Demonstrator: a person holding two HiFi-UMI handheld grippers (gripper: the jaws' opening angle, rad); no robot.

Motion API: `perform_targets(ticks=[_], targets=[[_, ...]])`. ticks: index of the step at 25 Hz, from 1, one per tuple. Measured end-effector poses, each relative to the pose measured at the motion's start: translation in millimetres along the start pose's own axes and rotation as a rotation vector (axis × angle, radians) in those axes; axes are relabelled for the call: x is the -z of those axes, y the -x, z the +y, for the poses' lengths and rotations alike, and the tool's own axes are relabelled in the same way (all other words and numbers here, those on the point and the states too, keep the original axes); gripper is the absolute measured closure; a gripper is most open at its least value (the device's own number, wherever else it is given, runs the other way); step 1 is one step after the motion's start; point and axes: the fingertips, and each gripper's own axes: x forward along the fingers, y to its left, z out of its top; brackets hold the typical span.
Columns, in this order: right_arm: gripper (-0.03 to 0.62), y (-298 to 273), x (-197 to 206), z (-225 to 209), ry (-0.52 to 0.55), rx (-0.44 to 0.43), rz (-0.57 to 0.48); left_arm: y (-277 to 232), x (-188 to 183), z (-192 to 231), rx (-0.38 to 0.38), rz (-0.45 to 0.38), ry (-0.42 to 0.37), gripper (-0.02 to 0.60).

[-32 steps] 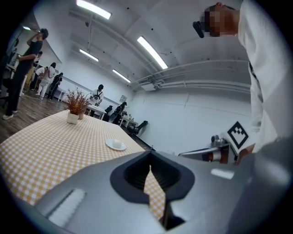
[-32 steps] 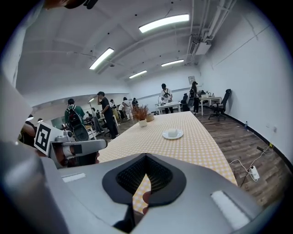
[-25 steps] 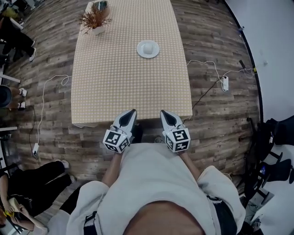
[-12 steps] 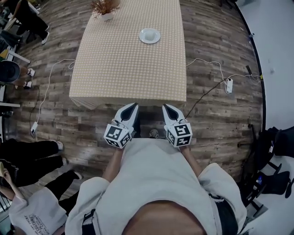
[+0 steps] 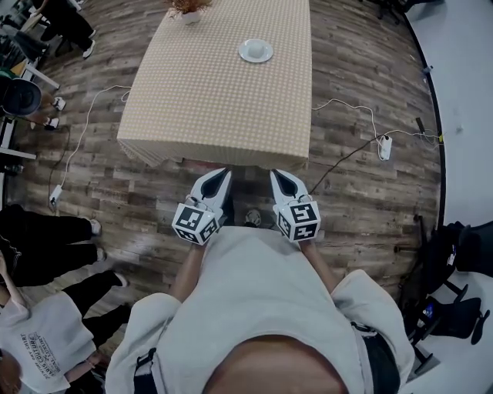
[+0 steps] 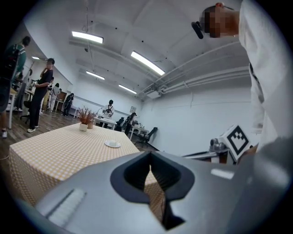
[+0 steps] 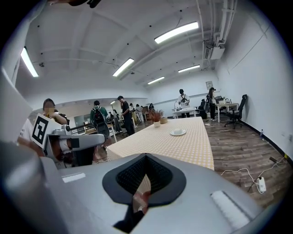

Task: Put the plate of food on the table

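A white plate [image 5: 256,51] with a pale mound of food on it sits on the far half of the checked table [image 5: 216,108]. It also shows small in the left gripper view as the plate [image 6: 112,144] and in the right gripper view as the plate [image 7: 177,132]. I stand a step back from the table's near edge. My left gripper [image 5: 219,180] and right gripper [image 5: 280,180] are side by side close to my body, over the floor. Both are shut and hold nothing. Their tips are well short of the plate.
A potted dried plant [image 5: 187,8] stands at the table's far end. Cables and a power strip [image 5: 384,146] lie on the wood floor to the right. People [image 5: 42,338] are at the left, and dark bags [image 5: 462,246] are at the right.
The table and the plate have drawn away from me toward the top of the head view. Both grippers stay shut in front of my body, now over the floor.
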Motion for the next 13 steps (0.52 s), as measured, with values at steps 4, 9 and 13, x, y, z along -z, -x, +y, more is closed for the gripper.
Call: perform_targets(ticks=[4, 9, 13], targets=[[0.597, 9.2, 1.3, 1.3, 0.010, -0.005, -0.011, 1.8, 3.3, -13.0, 0.008, 0.005, -0.006, 0.572], [0.597, 13.9, 3.4, -0.2, 0.007, -0.008, -0.021, 2.1, 4.1, -23.8, 0.021, 0.006, -0.020, 0.571], [0.597, 14.6, 3.7, 0.6, 0.007, -0.010, -0.020, 4.1, 1.8, -24.1, 0.018, 0.002, -0.025, 0.571]])
